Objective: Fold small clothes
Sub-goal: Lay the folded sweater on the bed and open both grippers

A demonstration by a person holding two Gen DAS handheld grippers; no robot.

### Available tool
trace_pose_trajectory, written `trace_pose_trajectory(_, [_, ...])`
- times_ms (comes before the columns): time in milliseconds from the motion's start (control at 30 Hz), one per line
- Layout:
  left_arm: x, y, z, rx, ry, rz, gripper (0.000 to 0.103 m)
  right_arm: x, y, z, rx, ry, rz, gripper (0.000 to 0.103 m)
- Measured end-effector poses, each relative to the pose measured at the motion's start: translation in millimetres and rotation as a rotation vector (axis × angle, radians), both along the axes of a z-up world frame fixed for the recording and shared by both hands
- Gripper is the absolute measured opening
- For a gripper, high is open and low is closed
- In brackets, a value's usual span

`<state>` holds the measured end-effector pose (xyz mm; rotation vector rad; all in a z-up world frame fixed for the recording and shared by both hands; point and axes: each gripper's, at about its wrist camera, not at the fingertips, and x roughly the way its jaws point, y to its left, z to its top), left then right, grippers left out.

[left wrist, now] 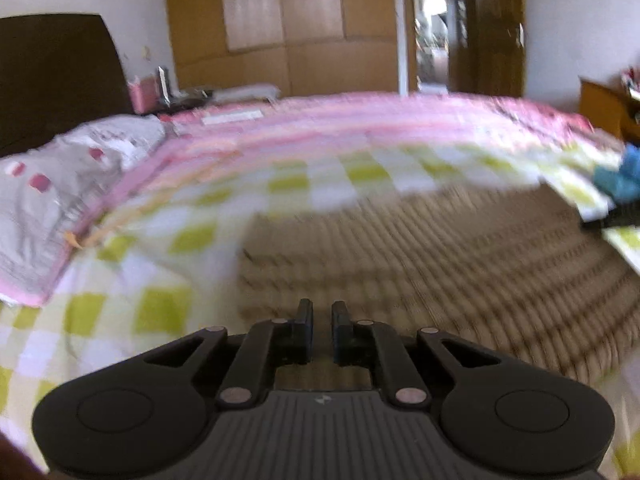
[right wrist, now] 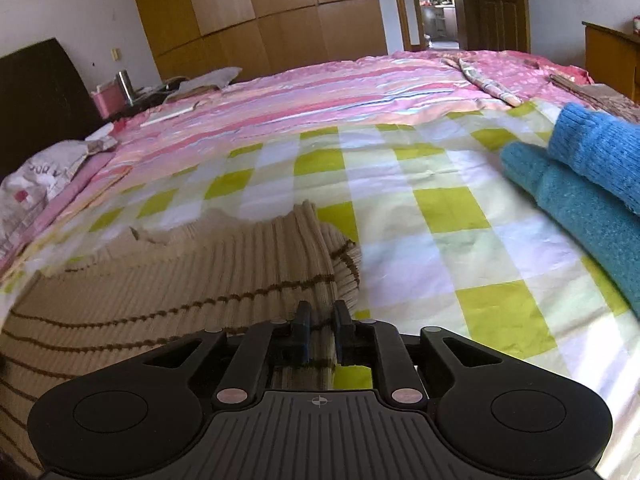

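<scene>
Ribbed knitwear is the matter here: a beige sweater [right wrist: 180, 280] with thin brown stripes lies spread on the bed [right wrist: 440, 216], toward the near left part of the checked sheet, its right edge already doubled into a thick bundled fold. The right gripper [right wrist: 319, 312] sits over that folded edge; its fingers are nearly closed with a strip of ribbed cloth showing in the narrow gap, though whether they truly pinch it cannot be told. The left gripper [left wrist: 319, 312] hovers low over the sweater [left wrist: 440, 264] in a blurred view, fingers close together with only a slim gap and nothing clearly between them. To do the fold well, each side should probably take a firm bite of the edge, lift both ends evenly and lay the cloth along the ribs so the stripes line up, then smooth it flat. The knit looks soft, stretchy and thick, likely to sag if held at one point only. Folded blue knitwear [right wrist: 584, 184], fuzzy and dense, rests near the right edge of the bed, well apart from the sweater. A pink striped quilt [right wrist: 360, 80] covers the far half.
</scene>
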<state>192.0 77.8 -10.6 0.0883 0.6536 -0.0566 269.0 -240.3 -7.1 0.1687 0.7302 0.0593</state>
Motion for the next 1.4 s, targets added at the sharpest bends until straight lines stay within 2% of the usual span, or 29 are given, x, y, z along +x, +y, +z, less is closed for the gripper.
trace_pose_trajectory(67, [-6, -7, 1, -0.002, -0.004, -0.002, 0.016, -6, -2, 6, 0.018, -0.007, 0.004, 0.015])
trace_pose_trajectory(167, [-20, -24, 10, -0.007, -0.034, -0.045, 0.016, -14, -5, 12, -0.005, -0.022, 0.014, 0.015])
trace_pose_trajectory(300, [-35, -64, 15, 0.065, -0.066, -0.136, 0.017, -24, -13, 14, 0.013, -0.007, 0.012, 0.016])
trace_pose_trajectory(500, [-46, -120, 13, 0.102, -0.071, -0.296, 0.023, -37, -19, 16, -0.028, -0.016, 0.018, 0.016])
trace_pose_trajectory(633, [-56, -156, 5, 0.157, -0.082, -0.41, 0.038, -42, -24, 15, -0.037, -0.013, 0.019, 0.02])
trace_pose_trajectory(833, [-68, -201, -15, 0.29, -0.125, -0.53, 0.046, -44, -31, 13, -0.037, -0.006, 0.015, 0.021])
trace_pose_trajectory(967, [-60, -212, -27, 0.313, -0.123, -0.526, 0.048, -44, -31, 12, -0.053, -0.009, 0.018, 0.024])
trace_pose_trajectory(1067, [-58, -215, -31, 0.324, -0.148, -0.506, 0.052, -44, -30, 12, -0.07, -0.014, 0.019, 0.026])
trace_pose_trajectory(1233, [-58, -221, -37, 0.338, -0.181, -0.501, 0.052, -42, -31, 10, -0.059, -0.012, 0.017, 0.027])
trace_pose_trajectory(1400, [-60, -232, -37, 0.355, -0.211, -0.496, 0.052, -42, -43, 8, 0.023, -0.001, 0.011, 0.031])
